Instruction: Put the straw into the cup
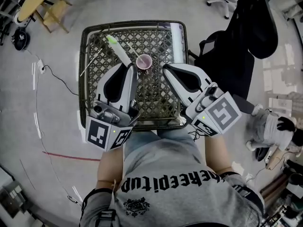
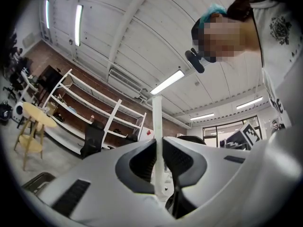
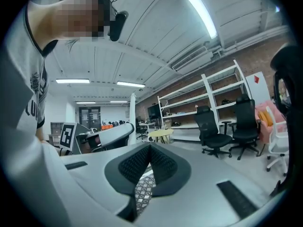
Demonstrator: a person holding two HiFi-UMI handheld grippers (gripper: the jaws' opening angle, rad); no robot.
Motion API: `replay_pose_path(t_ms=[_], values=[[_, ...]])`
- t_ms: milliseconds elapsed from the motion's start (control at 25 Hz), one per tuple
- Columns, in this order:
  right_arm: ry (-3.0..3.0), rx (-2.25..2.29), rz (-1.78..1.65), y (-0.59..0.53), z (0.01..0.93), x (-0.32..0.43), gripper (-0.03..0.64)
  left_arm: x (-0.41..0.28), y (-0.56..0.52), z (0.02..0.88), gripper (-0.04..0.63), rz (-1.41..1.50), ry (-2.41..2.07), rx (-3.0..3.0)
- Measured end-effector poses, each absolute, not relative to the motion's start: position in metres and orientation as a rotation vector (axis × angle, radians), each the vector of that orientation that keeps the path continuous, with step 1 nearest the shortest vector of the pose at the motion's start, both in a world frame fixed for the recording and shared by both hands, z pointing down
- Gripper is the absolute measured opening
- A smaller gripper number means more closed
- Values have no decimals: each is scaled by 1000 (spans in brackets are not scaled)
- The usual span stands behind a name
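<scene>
Grey shirt (image 1: 175,174): black gothic lettering (image 1: 168,182) across the chest, upside down in the head view, reads "HEKEEPITUP", probably "keep it up". Emblem (image 1: 137,206) below: print too small to read. Left gripper (image 1: 134,67) cube (image 1: 106,135) and right gripper (image 1: 165,69) cube (image 1: 218,113): coded square markers only.

Place: you are working in an open, lab-like office hall.
Walls: a brick wall (image 2: 61,65) runs behind white shelving racks (image 3: 204,91).
Seating: black office chairs (image 3: 206,122) stand around you.
Ceiling: long strip lights (image 3: 201,13) hang on white panels.
Floor: a bare grey concrete floor (image 1: 57,56) lies under your feet.
</scene>
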State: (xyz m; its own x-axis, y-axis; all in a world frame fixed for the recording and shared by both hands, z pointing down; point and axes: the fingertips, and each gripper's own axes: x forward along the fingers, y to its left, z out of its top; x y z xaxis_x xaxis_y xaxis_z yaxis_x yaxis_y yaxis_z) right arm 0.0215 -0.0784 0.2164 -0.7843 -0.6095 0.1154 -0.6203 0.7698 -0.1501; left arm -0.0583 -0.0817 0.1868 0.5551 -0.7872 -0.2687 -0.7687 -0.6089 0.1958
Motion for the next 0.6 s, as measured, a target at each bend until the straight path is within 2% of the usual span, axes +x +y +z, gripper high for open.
replay_pose_path(t_ms=[600], values=[[-2914, 826, 378, -92, 263, 26, 11, -55, -91, 224, 83, -541, -1544, 2633]])
